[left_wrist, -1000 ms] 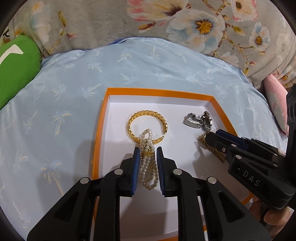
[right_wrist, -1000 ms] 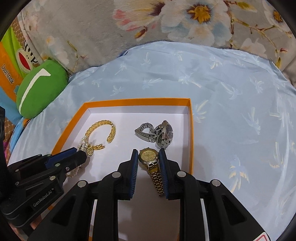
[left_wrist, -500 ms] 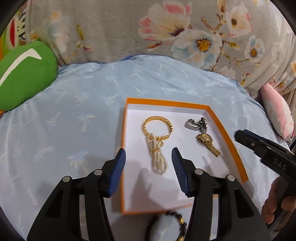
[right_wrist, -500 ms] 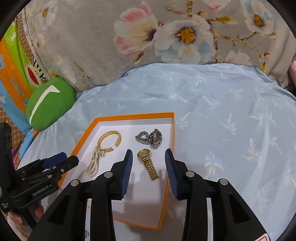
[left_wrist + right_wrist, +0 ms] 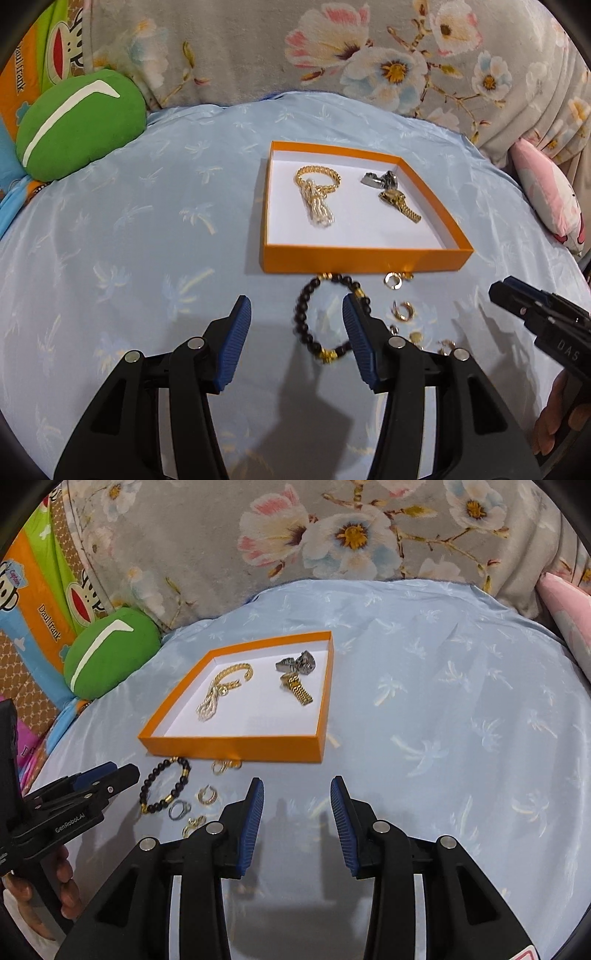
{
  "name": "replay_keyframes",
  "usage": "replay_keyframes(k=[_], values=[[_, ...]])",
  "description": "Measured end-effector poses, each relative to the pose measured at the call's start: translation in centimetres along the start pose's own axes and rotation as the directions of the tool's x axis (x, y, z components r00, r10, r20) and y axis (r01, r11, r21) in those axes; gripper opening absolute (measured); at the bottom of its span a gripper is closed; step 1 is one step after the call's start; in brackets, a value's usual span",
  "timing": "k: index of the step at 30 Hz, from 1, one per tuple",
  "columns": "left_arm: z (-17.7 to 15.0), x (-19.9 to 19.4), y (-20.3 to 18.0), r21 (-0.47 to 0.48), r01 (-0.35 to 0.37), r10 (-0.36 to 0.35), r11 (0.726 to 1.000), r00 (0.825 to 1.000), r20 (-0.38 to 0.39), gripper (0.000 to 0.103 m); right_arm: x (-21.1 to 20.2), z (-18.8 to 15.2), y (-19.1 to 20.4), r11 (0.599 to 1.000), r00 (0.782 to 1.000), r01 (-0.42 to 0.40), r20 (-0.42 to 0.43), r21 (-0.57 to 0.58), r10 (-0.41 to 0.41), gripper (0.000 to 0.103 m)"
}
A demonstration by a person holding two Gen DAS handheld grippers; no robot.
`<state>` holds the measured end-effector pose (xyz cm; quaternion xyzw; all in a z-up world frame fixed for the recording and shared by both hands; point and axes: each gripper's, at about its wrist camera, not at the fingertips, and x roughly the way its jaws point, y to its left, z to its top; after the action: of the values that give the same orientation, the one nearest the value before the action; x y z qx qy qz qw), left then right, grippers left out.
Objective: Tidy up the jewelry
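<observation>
Here the left hand-held gripper (image 5: 295,325) hangs wide open and empty above the bead bracelet (image 5: 330,318), which lies on the blue cloth (image 5: 147,229) just before the orange box (image 5: 365,260). The right hand-held gripper (image 5: 297,812) is also open, holding nothing. Inside the box lie 2 watches (image 5: 297,675) and a gold chain (image 5: 231,677).

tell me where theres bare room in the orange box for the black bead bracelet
The near strip of the orange box, between the pearl strand and the front wall, is bare. The back half is crowded by the gold bangle and the watches.
</observation>
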<state>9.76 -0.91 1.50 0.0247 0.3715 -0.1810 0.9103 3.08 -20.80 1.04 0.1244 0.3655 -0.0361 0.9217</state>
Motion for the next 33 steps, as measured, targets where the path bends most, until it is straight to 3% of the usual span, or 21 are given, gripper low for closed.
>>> replay_keyframes(k=[7,14,22,26,33], values=[[-1.5,-0.1,-0.3,-0.008,-0.04,0.04,0.999,0.999,-0.024,0.05,0.2,-1.8,2.2,0.999,0.999,-0.031,-0.03,-0.038,0.03,0.037],[-1.8,-0.3,0.7,-0.064,-0.024,0.022,0.998,0.999,-0.03,0.052,0.7,-2.4,4.3,0.997,0.998,-0.048,-0.05,-0.067,0.045,0.037],[-1.1,1.0,-0.8,-0.026,0.012,-0.013,1.0,0.998,-0.063,0.053,1.0,-2.2,3.5,0.998,0.997,-0.055,-0.058,-0.02,0.054,0.037],[-0.3,2.6,-1.2,-0.035,-0.015,0.012,0.999,0.995,-0.098,0.052,1.1,-2.2,3.3,0.998,0.997,-0.059,-0.059,-0.014,0.058,0.037],[-0.2,2.7,-1.2,-0.028,-0.027,0.025,0.999,0.996,-0.091,0.046,1.1,-2.2,3.3,0.998,0.996,-0.065,-0.06,-0.012,0.064,0.037]])
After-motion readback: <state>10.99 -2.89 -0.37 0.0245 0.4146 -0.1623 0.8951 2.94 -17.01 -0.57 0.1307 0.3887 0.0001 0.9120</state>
